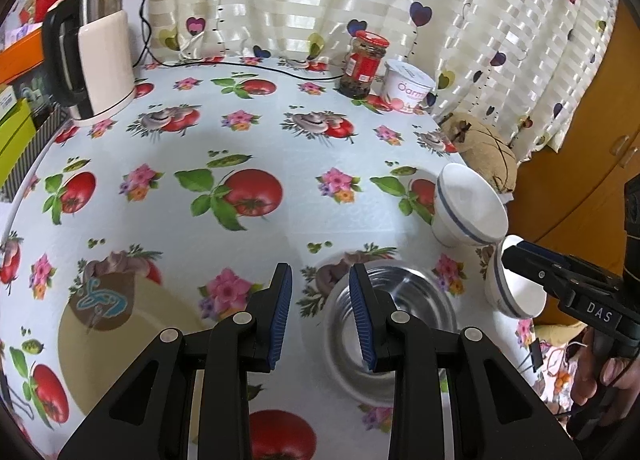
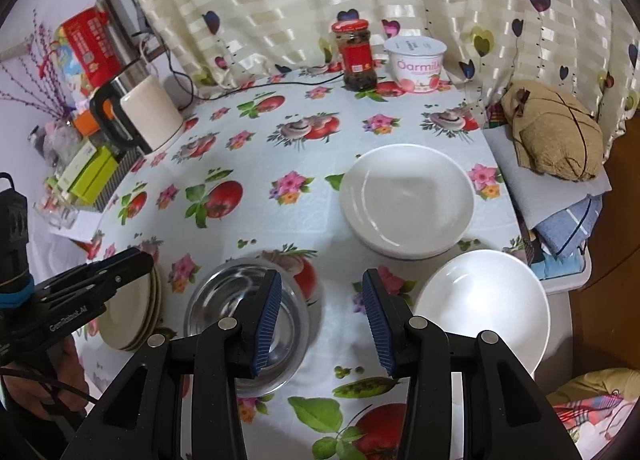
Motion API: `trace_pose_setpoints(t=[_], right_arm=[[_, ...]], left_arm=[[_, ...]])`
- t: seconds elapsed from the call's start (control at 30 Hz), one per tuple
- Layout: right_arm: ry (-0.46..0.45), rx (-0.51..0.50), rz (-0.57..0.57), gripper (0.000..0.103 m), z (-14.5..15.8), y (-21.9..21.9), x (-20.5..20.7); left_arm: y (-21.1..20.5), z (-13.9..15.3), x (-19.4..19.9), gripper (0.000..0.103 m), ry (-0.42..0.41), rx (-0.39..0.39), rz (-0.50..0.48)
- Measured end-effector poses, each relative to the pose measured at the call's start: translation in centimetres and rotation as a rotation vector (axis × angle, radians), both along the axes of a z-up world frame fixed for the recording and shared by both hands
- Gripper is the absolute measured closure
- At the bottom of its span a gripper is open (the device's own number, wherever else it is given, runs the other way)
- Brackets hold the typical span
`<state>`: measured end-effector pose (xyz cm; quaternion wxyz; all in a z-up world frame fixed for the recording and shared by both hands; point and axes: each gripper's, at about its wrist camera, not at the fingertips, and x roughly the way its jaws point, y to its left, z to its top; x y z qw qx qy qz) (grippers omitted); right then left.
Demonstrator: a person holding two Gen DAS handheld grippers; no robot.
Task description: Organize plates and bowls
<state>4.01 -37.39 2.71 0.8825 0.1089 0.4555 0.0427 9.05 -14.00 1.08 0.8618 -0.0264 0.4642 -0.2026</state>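
Note:
My left gripper (image 1: 321,316) hangs open over the flowered tablecloth, with nothing between its blue pads. A steel bowl (image 1: 400,300) sits just behind its right finger, and a cream plate (image 1: 132,340) with a brown-and-blue motif lies to its left. My right gripper (image 2: 323,324) is open and empty too. The steel bowl (image 2: 240,320) stands behind its left finger, and a single white bowl (image 2: 484,308) lies to its right. Farther back is a stack of white bowls (image 2: 408,200). Cream plates (image 2: 132,312) are stacked at the left, partly under the left gripper (image 2: 92,280).
A cream electric kettle (image 1: 100,56) with a cord stands at the back left. A red-lidded jar (image 2: 356,56) and a yogurt tub (image 2: 418,64) stand by the curtain. A brown cloth bag (image 2: 556,136) lies on folded cloths off the table's right edge (image 2: 516,220).

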Motion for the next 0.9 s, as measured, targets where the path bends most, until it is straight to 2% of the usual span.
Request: trace_pose_setpoints(t=[0.9], right_arm=[[-0.027,-0.006,-0.138,0.061,0.3,-6.8,1.3]], left_arm=[[-7.9,0.5,2.7,0.072,0.024,-0.049,-0.12]])
